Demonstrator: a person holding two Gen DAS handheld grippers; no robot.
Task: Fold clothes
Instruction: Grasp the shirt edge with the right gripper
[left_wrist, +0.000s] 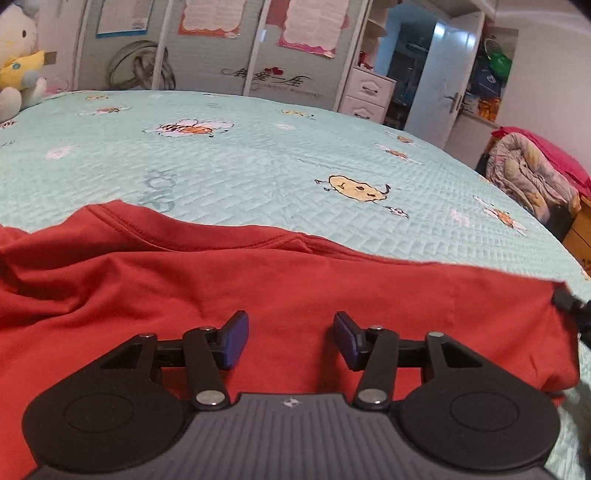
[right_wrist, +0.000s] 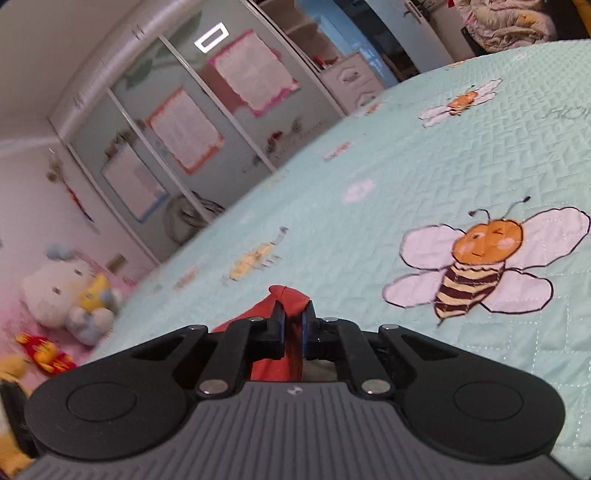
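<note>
A red T-shirt (left_wrist: 258, 295) is seen spread across the near part of a bed covered by a mint quilted bedspread (left_wrist: 258, 162) printed with cartoon bees. The garment is creased, with a ribbed edge visible along its far side. The left tool (left_wrist: 290, 338) is held over the red fabric with its blue-padded fingers (left_wrist: 236, 339) set wide apart; nothing is gripped between them. Whether the pads touch the cloth cannot be told. At the right edge of the left wrist view, a dark object is seen at the shirt's corner, too cropped to identify.

In the right wrist view, the right tool (right_wrist: 293, 325) is closed narrowly on a bunched fold of the red T-shirt (right_wrist: 288, 295), which protrudes beyond the fingertips. A large bee print (right_wrist: 476, 266) lies on the bedspread to the right. A white plush toy (left_wrist: 18, 55) sits beside the bed, and a wardrobe (left_wrist: 207, 48) with pinned sheets stands behind
</note>
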